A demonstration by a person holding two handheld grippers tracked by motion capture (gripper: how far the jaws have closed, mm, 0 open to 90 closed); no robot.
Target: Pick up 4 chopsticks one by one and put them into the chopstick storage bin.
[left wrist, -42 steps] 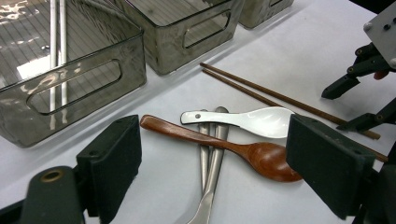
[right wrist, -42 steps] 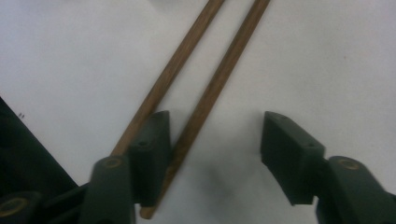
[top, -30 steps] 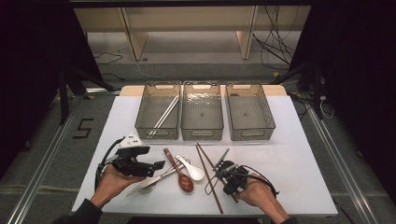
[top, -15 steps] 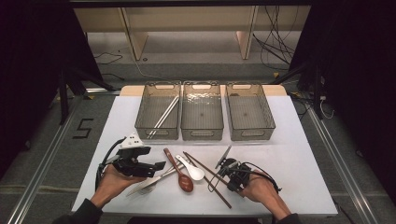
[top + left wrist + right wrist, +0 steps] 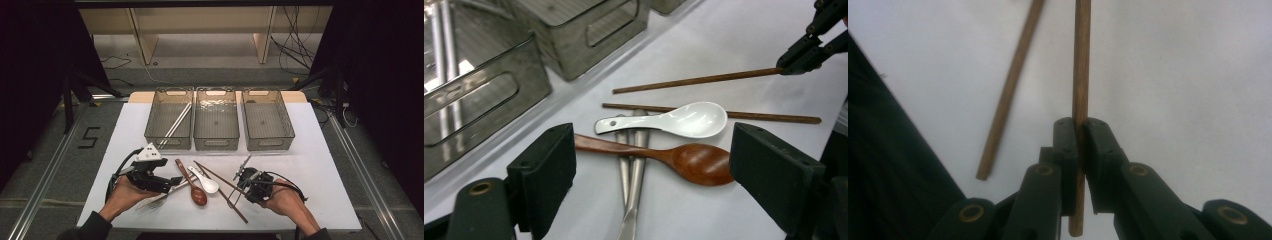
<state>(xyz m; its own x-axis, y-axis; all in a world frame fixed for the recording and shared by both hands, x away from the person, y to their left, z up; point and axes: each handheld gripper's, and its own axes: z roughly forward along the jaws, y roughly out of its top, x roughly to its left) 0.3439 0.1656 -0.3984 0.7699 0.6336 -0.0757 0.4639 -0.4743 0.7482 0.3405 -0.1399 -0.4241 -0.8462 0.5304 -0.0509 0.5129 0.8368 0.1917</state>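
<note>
Nearest the person, both hands come in over the front edge of the white table (image 5: 320, 165). The right gripper (image 5: 239, 186) sits at the front right, and its jaws have just been closing; in the right gripper view they are clamped on a brown chopstick (image 5: 1080, 60), which passes straight up between the pads with a short end sticking out behind them. In the left gripper view that chopstick runs level from the right gripper's tips, toward the bins. The second chopstick (image 5: 1010, 90) lies loose on the table just beside the first, at a slight angle to it and not touching the jaws.

The left gripper (image 5: 172, 182) rests at the front left with its jaws spread wide and nothing between them. In the left gripper view they frame the cutlery just ahead: a wooden spoon (image 5: 684, 161) lying across two metal handles (image 5: 631, 170), and a white spoon (image 5: 674, 120) just beyond it, also over those handles. The loose chopstick lies just behind the white spoon.

Farther back, three clear bins stand side by side. The left bin (image 5: 155, 117) holds a pair of pale chopsticks (image 5: 176, 125) lying slantwise. The middle bin (image 5: 216, 145) and right bin (image 5: 287, 120) stand beside it.
</note>
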